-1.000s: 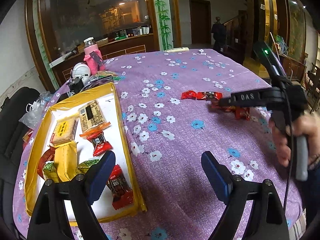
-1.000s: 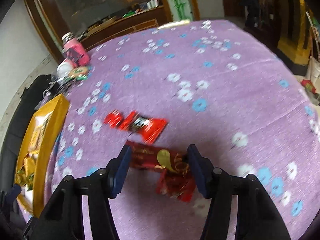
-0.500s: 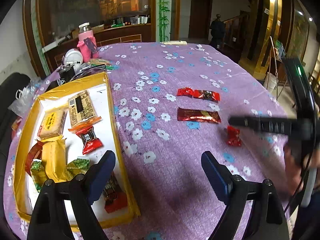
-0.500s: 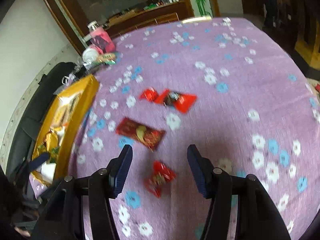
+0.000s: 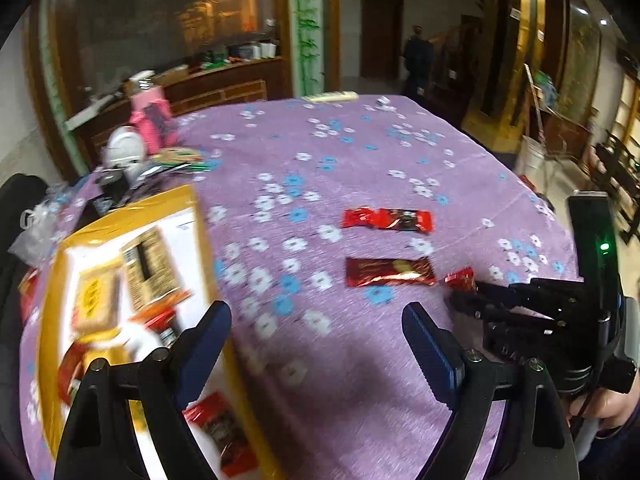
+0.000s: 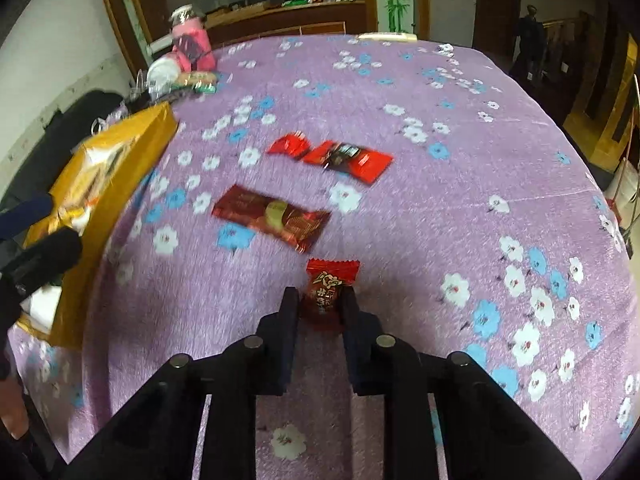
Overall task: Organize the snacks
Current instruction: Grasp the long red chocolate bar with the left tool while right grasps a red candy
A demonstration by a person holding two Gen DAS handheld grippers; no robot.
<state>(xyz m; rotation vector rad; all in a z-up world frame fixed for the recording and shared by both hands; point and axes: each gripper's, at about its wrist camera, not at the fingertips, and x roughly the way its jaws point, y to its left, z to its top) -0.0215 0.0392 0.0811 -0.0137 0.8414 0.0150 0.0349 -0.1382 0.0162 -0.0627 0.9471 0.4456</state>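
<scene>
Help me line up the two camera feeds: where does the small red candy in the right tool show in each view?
Left wrist view: the small red candy sits at right of centre, at the tip of the right tool.
Right wrist view: lower centre, pinched between the tool's fingers.
Shared landmark: the dark red bar wrapper, just left of the candy in the left view and beyond it in the right view.

restaurant-like hall: big round table (image 6: 460, 208) in floral cloth, wooden sideboard (image 5: 224, 84)
</scene>
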